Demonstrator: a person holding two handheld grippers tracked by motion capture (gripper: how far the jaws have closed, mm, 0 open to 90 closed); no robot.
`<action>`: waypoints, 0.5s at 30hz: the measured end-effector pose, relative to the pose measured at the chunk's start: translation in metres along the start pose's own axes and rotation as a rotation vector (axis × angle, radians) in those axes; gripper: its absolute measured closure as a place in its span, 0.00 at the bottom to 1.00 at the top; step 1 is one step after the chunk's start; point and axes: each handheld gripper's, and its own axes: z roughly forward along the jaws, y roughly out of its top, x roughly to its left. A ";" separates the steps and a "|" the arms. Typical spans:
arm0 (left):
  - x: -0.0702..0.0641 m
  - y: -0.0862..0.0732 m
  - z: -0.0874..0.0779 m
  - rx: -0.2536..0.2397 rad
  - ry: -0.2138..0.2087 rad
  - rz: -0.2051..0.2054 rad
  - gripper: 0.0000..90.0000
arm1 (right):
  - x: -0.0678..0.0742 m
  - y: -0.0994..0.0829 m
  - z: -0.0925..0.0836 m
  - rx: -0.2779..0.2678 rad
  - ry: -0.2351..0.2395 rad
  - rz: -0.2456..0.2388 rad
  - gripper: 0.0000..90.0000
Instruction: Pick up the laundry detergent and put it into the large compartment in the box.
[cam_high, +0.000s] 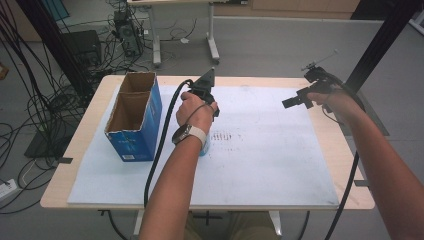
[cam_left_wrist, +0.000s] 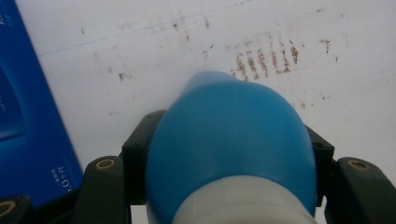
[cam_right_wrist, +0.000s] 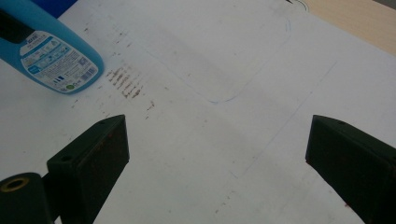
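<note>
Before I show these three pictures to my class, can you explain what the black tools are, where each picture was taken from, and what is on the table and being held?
A person holds a hand-held two-jaw gripper in each hand. One picture looks down from above the table; the other two come from cameras riding on each gripper. The left gripper is shut on a blue bottle, held tilted above the white mat near some brown smudges. The right gripper is open, with nothing between its jaws. An open blue cardboard box stands on the mat's left side.

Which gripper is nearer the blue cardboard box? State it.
Left. The left gripper holds a blue bottle just beside the blue cardboard box; the right gripper hangs open across the table.
</note>
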 end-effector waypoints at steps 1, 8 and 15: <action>0.000 0.000 0.000 0.000 -0.001 0.001 0.44 | 0.000 0.000 0.000 -0.002 0.000 -0.002 0.07; 0.001 -0.001 0.000 0.004 0.016 0.007 0.44 | -0.001 0.000 0.000 -0.002 0.000 -0.002 0.07; 0.008 -0.003 -0.007 -0.001 0.017 0.001 0.44 | -0.001 0.000 0.002 0.001 0.000 0.001 0.07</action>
